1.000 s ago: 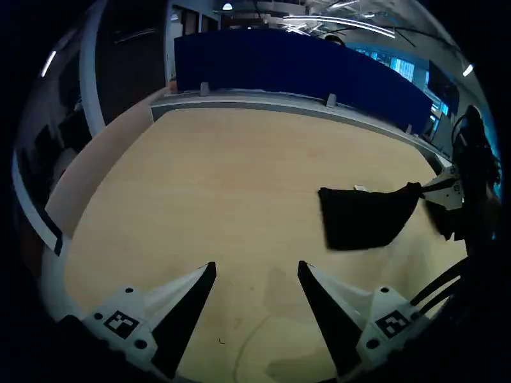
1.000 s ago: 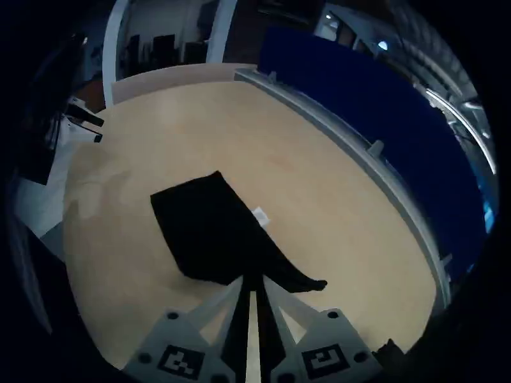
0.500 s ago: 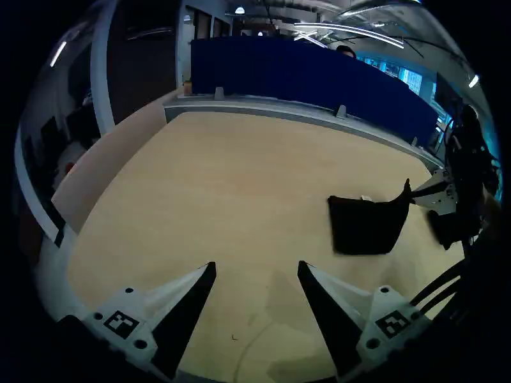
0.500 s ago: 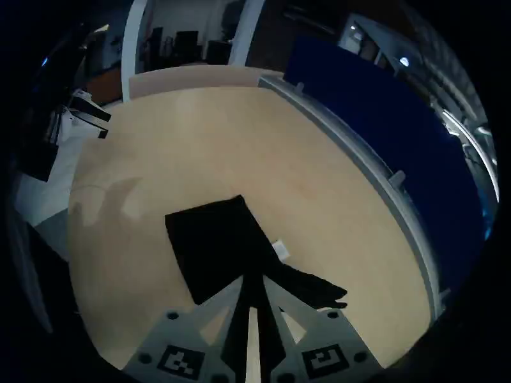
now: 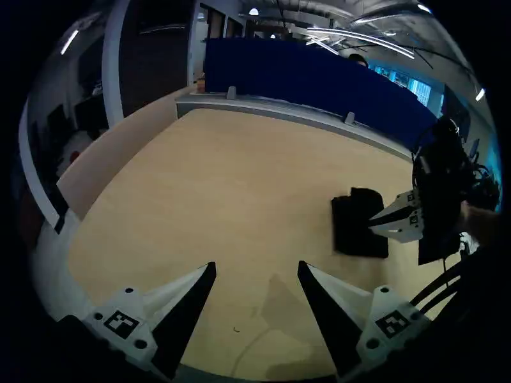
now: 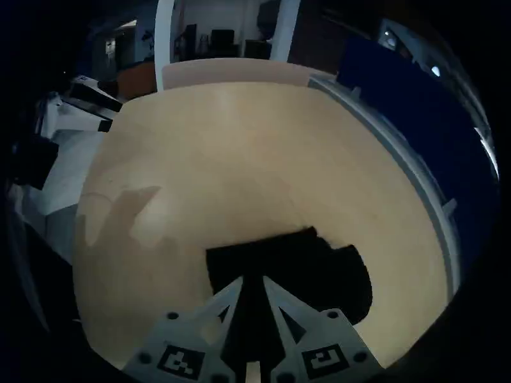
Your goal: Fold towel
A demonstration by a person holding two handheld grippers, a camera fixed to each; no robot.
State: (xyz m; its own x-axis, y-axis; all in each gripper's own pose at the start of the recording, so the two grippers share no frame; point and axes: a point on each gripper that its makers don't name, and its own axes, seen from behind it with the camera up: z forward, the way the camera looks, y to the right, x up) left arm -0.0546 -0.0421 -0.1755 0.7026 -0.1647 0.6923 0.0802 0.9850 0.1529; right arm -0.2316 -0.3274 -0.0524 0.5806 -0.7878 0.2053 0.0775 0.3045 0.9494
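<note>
The right gripper (image 6: 252, 281) has drawn one edge of the black towel (image 6: 300, 268) over itself on the wooden table (image 5: 223, 179), jaws narrow, hold impossible to tell; left gripper (image 5: 255, 267) gapes empty; the light, limp cloth wants pinching at corners.

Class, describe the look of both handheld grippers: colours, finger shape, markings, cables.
The left gripper and right gripper match: white plastic bodies, black wedge-shaped fingers tapering to points, and a black-and-white square tag on each finger base. Black cables run beside the left one.
</note>
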